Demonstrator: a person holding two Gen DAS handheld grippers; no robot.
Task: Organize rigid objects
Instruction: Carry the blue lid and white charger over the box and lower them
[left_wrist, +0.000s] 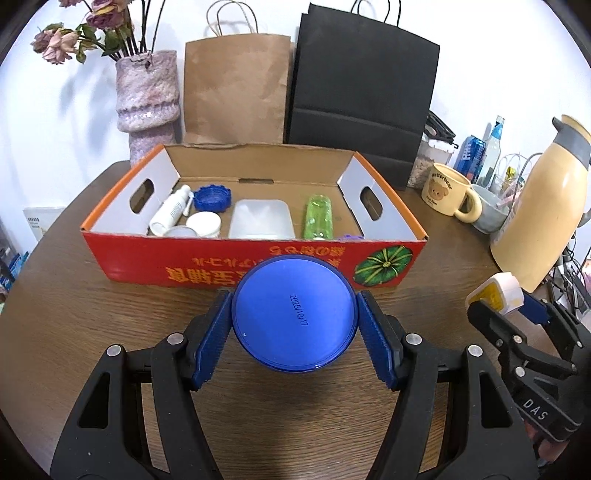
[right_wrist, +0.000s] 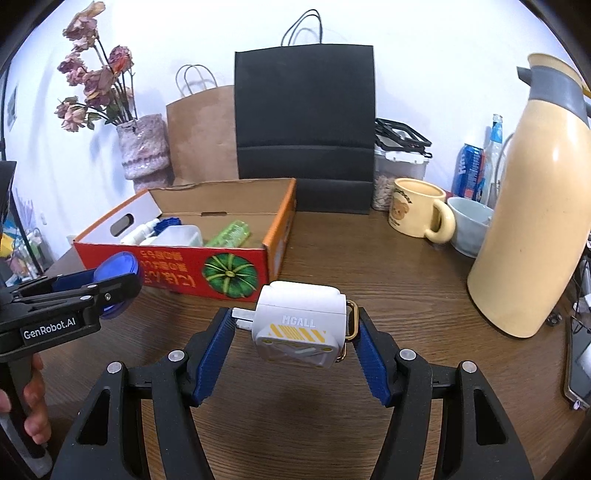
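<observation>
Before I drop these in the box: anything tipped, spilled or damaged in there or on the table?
Nothing stands out. The box sits flat, with its contents lying loose but intact. The left gripper grips the blue lid and the right gripper the white charger. No spills show.

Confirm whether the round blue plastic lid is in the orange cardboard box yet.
Not yet. The round blue plastic lid is outside the orange cardboard box, short of its front wall, gripped by the left gripper.

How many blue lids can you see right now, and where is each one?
2. One large blue lid is clamped in the left gripper, in front of the red box. A smaller scalloped blue lid lies inside the box, back left. Others may be hidden there.
</observation>
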